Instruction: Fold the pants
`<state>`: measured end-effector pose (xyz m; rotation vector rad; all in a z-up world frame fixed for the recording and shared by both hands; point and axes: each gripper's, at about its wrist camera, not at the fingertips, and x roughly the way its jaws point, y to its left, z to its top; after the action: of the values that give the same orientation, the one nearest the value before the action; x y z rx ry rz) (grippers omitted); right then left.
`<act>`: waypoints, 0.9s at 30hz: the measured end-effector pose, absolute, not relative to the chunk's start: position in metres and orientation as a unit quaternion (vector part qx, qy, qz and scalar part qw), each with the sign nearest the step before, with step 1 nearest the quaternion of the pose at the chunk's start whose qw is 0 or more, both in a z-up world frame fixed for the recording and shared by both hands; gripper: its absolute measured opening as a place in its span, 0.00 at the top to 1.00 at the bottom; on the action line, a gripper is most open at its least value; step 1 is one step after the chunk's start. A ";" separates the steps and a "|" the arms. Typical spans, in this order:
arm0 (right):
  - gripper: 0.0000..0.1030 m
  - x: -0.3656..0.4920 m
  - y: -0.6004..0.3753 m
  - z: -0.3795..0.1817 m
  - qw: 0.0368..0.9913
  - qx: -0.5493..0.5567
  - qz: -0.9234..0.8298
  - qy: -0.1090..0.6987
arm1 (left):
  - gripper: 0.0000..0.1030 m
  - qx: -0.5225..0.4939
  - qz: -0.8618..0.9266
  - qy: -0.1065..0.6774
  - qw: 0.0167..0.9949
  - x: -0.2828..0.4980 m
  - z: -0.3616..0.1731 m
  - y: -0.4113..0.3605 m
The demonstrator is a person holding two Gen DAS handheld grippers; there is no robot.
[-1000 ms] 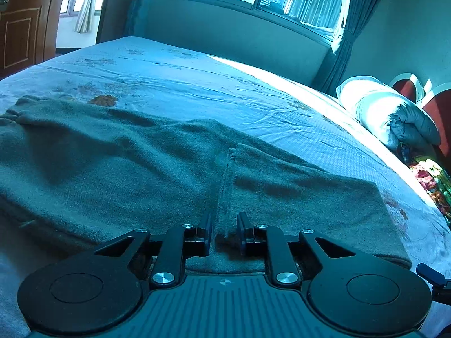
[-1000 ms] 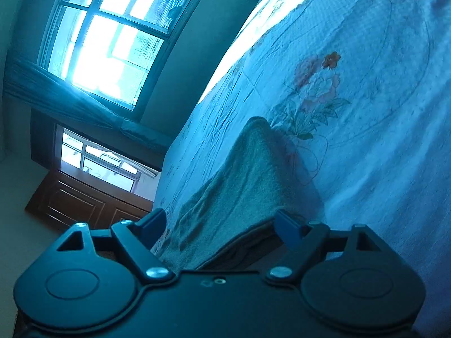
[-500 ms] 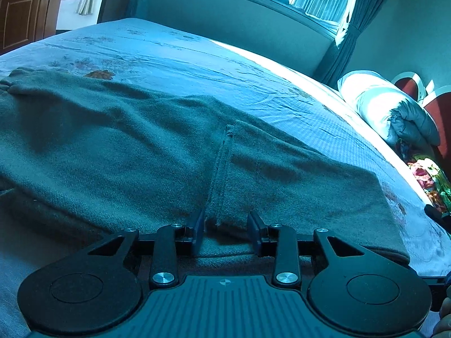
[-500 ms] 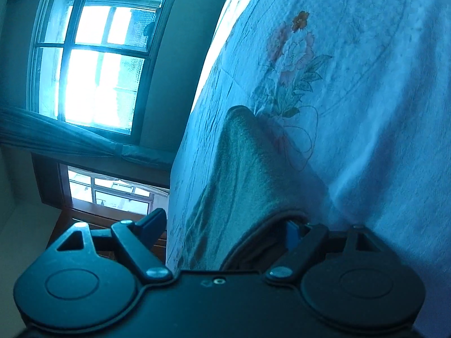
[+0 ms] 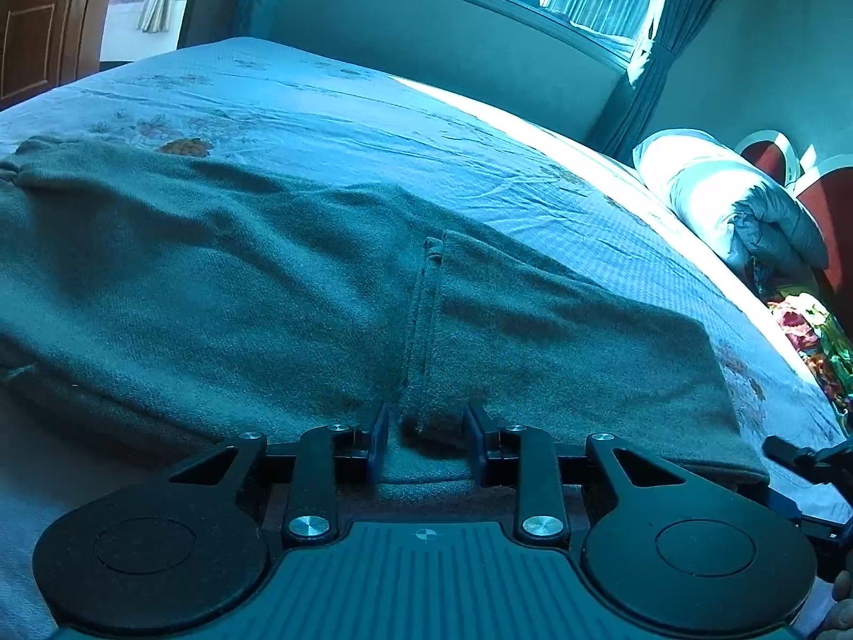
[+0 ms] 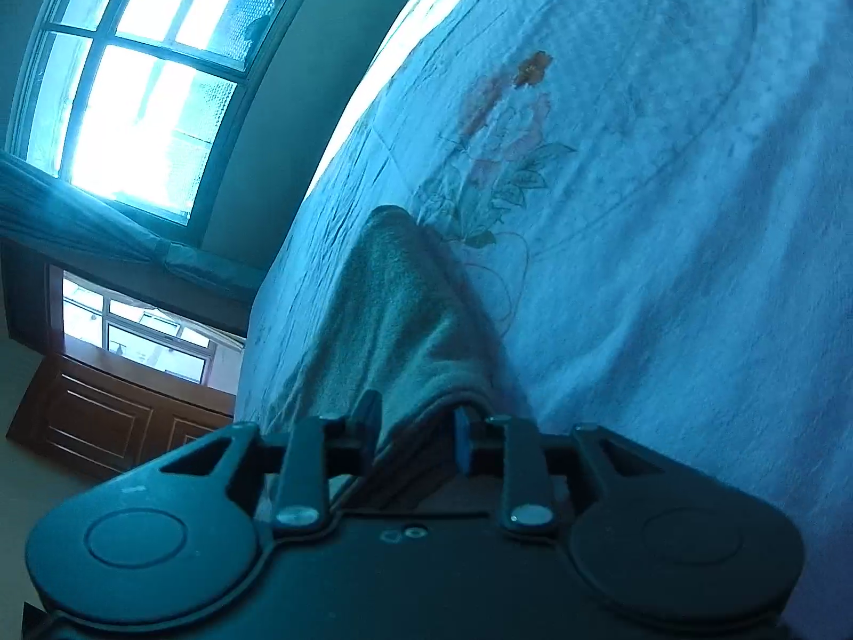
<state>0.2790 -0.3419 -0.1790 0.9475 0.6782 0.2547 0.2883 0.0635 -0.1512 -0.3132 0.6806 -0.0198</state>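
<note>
Floral bedsheet (image 5: 480, 149) under grey pants (image 5: 240, 288); no legible writing.

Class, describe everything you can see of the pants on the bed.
The pants are grey-green, fleecy-looking fabric, lying flat across the floral bedsheet, with a layer folded over at the right end. The left gripper straddles the folded layer's near edge, jaws apart. The right gripper has closed on the end fold.

We see a strong blue-teal cast in both views. Daylight enters through the window (image 6: 133, 90), which is overexposed to white glare. A bright sunlit band crosses the bed (image 5: 480, 122). Fisheye distortion bends straight lines near the edges, and the corners vignette to black. The right wrist view is slightly soft.
</note>
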 end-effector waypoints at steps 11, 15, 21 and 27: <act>0.06 0.263 -0.307 -0.128 0.919 0.266 0.106 0.269 | 0.02 -0.177 0.071 0.259 0.947 0.230 -0.132 0.172; 0.06 0.261 -0.293 -0.130 0.914 0.257 0.140 0.282 | 0.01 -0.262 0.101 0.255 0.925 0.230 -0.146 0.244; 0.06 0.258 -0.278 -0.119 0.926 0.222 0.134 0.276 | 0.01 -0.398 0.085 0.237 0.882 0.257 -0.187 0.327; 0.05 0.266 -0.260 -0.110 0.937 0.174 0.125 0.276 | 0.01 -0.392 0.049 0.229 0.890 0.298 -0.207 0.356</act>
<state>0.2664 -0.2604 -0.1104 0.3546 0.5648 0.2560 0.2984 0.3556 -0.2069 -0.8143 0.4748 0.1021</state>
